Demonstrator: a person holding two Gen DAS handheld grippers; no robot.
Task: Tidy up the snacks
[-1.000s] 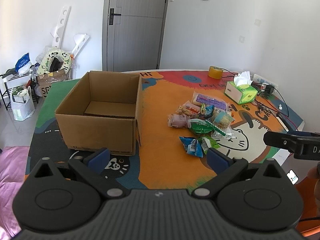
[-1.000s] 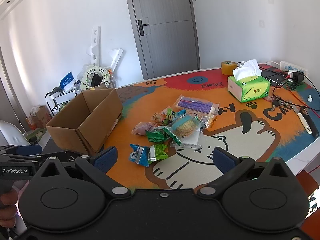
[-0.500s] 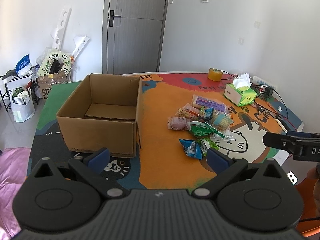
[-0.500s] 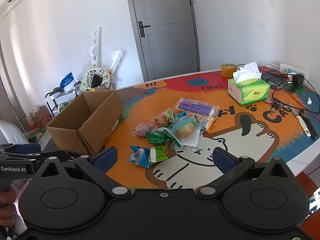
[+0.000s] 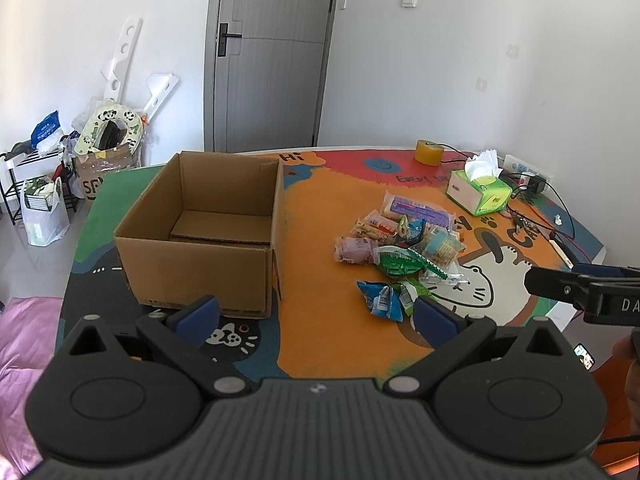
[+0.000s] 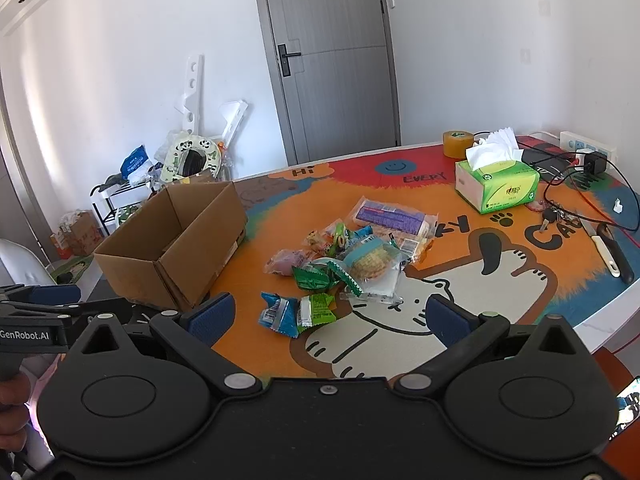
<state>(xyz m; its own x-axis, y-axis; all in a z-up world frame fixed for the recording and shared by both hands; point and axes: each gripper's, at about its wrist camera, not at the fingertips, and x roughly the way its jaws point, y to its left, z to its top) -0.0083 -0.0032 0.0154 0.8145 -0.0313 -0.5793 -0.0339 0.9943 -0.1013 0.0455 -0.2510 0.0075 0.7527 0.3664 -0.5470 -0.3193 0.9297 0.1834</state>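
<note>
An open, empty cardboard box (image 5: 208,236) stands on the left of the colourful table mat; it also shows in the right wrist view (image 6: 176,240). A heap of snack packets (image 5: 400,248) lies to its right, also seen in the right wrist view (image 6: 348,256), with a blue packet (image 6: 278,314) and a green packet (image 6: 316,310) nearest me. My left gripper (image 5: 316,314) is open and empty, held before the table's near edge. My right gripper (image 6: 328,318) is open and empty, held above the near edge in front of the blue and green packets.
A green tissue box (image 6: 498,188), a tape roll (image 6: 458,143), a power strip with cables (image 6: 588,156), keys (image 6: 552,216) and a knife (image 6: 612,252) lie at the table's right. Clutter and a rack (image 5: 44,184) stand on the floor at left.
Both grippers have drawn back and risen slightly, so the table looks a little farther away. Box and snacks have not moved. Both grippers stay open.
</note>
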